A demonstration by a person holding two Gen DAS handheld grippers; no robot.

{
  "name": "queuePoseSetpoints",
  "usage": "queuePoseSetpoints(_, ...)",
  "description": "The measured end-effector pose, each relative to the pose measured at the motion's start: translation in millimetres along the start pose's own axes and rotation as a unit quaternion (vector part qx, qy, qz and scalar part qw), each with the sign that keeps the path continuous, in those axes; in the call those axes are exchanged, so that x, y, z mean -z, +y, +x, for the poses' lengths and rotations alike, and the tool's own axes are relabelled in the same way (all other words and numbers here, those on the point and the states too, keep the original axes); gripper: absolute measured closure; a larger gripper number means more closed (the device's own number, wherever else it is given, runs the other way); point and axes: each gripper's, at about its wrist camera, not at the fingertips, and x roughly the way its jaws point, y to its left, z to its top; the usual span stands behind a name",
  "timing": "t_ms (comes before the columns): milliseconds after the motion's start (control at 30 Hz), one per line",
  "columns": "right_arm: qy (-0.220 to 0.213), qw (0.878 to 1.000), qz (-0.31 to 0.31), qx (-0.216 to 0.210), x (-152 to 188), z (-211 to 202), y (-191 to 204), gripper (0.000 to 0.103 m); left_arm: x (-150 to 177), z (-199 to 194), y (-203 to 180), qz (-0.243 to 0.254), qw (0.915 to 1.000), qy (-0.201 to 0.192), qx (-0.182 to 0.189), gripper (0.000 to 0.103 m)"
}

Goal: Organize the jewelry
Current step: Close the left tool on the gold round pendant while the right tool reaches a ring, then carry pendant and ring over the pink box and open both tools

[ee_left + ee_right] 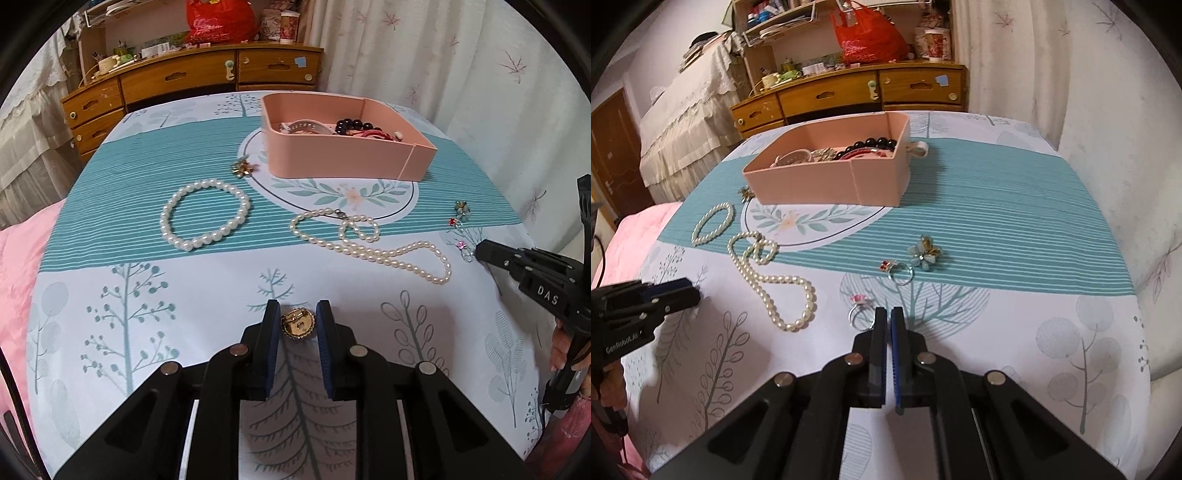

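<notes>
A round gold brooch [297, 325] lies on the cloth between the fingers of my left gripper [297, 314], which is open around it with small gaps on both sides. My right gripper [888, 318] is shut and empty, just right of a pink-stone ring [860, 308]. A pink box [343, 147] holds beads and other jewelry at the back; it also shows in the right wrist view [831, 177]. A pearl bracelet [205, 214], a pearl necklace [369, 243], a gold flower brooch [243, 168], a green flower brooch [925, 254] and a red-stone ring [899, 271] lie loose on the cloth.
The table has a teal and white patterned cloth [147, 288]. A pink bed cover [14, 266] lies at the left. A wooden dresser [192, 81] stands behind the table, curtains [443, 55] to the right.
</notes>
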Motion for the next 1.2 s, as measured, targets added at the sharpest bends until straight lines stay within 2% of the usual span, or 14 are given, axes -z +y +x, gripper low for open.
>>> queuePoseSetpoints(100,-0.001,1.0,-0.001,-0.011,-1,-1,2,0.097,0,-4,3,-0.003,1.0,-0.003,-0.004,0.085)
queuePoseSetpoints(167,-0.001,1.0,-0.003,-0.014,-3,0,5,0.087,-1,-7,5,-0.004,1.0,-0.008,-0.004,0.085)
queuePoseSetpoints(233,0.0,1.0,-0.008,-0.014,-4,2,9,0.085,-1,-11,6,-0.003,0.9999,-0.013,-0.004,0.085)
queuePoseSetpoints(567,0.016,1.0,-0.026,0.002,-13,15,22,0.085,-5,-24,5,0.003,0.9994,-0.034,-0.008,0.085)
queuePoseSetpoints(667,0.021,0.999,-0.038,0.008,-14,16,24,0.089,-5,-25,6,-0.001,0.9993,-0.035,-0.01,0.085)
queuePoseSetpoints(967,0.022,0.999,-0.037,-0.021,-16,14,27,0.089,-8,-25,10,-0.004,0.9994,-0.03,-0.015,0.085)
queuePoseSetpoints(1200,-0.004,0.998,-0.054,-0.036,-42,-4,33,0.089,-32,-24,8,0.015,0.9995,-0.028,-0.008,0.085)
